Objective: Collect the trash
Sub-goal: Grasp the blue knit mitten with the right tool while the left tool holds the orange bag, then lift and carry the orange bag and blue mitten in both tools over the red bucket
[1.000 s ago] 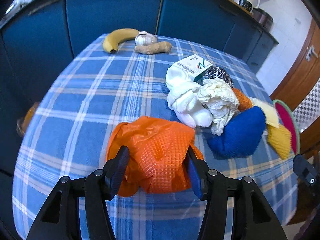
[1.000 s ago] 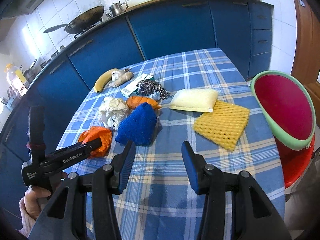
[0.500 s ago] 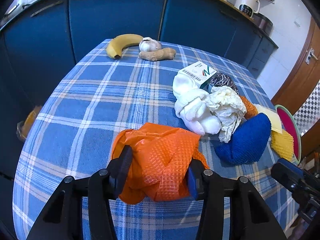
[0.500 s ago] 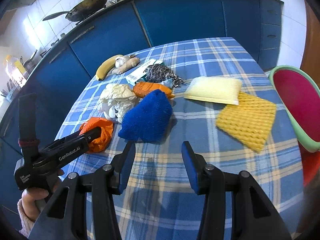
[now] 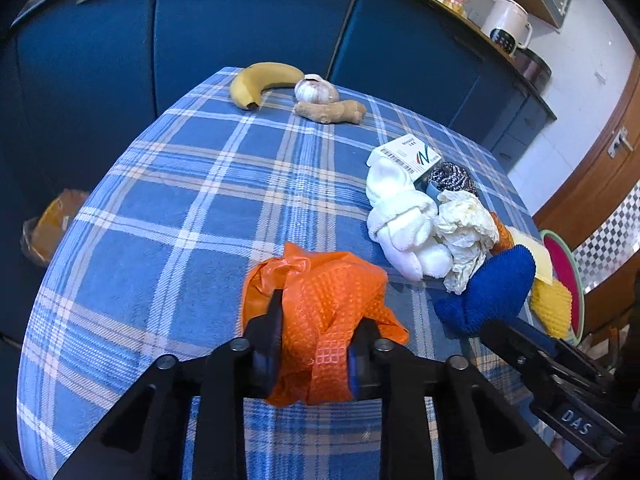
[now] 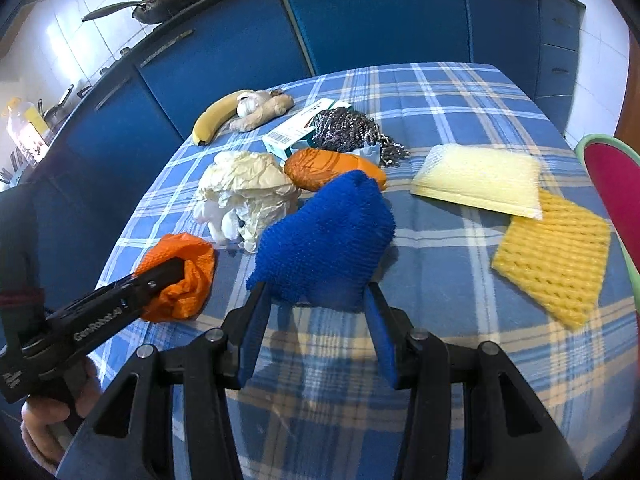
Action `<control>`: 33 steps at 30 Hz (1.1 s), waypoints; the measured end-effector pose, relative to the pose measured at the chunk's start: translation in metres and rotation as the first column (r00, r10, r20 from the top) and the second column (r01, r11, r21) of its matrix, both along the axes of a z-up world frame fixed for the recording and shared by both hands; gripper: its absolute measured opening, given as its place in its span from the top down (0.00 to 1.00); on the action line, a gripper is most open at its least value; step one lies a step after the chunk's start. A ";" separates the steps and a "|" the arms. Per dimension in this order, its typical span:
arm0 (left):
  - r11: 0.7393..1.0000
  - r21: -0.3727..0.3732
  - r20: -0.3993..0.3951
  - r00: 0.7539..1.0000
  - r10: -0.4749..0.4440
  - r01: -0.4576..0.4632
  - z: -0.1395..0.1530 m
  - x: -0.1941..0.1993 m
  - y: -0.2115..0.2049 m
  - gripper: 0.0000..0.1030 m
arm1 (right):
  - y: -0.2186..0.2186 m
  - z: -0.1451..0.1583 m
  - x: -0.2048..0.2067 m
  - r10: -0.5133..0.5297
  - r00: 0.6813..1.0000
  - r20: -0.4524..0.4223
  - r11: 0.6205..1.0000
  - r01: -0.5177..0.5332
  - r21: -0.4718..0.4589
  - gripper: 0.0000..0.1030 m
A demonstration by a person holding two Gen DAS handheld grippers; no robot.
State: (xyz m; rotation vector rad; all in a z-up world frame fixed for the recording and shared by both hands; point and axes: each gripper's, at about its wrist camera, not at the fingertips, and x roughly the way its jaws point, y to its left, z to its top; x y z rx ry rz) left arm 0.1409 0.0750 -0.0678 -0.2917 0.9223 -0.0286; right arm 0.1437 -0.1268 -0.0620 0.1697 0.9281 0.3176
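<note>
Left wrist view: left gripper (image 5: pixel 316 344) just squeezed onto the orange bag (image 5: pixel 320 304); right gripper (image 6: pixel 316 332) fingers half-open, empty, beside the bag.

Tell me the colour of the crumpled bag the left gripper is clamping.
Orange bag, with a waffle texture; clearest in the left wrist view.

Left gripper (image 5: pixel 316 344): jaws just closing, pinched on crumpled orange plastic bag (image 5: pixel 324 300); blue knitted cloth (image 5: pixel 490 296) right of it.
</note>
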 end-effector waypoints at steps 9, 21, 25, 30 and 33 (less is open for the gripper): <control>1.000 -0.021 0.041 0.999 -0.010 0.011 0.011 -0.006 0.002 0.87 | 0.005 -0.005 0.005 -0.012 1.000 0.027 0.999 0.013 -0.039 0.66; 0.999 -0.030 0.088 0.996 -0.020 0.022 0.031 -0.019 -0.002 0.87 | -0.004 -0.002 -0.012 -0.006 0.999 0.046 1.000 0.006 -0.018 0.92; 0.999 -0.024 0.111 0.994 -0.022 0.024 0.040 -0.026 -0.004 0.87 | -0.010 0.009 -0.026 -0.006 0.997 0.073 1.000 0.005 0.004 0.92; 0.999 -0.017 0.132 0.991 -0.031 0.034 0.050 -0.033 -0.009 0.87 | -0.019 0.028 -0.048 -0.009 0.992 0.126 1.000 0.007 0.018 0.92; 0.999 -0.013 0.144 0.989 -0.043 0.045 0.056 -0.036 -0.014 0.87 | -0.021 0.037 -0.058 -0.007 0.988 0.156 1.000 0.006 0.002 0.92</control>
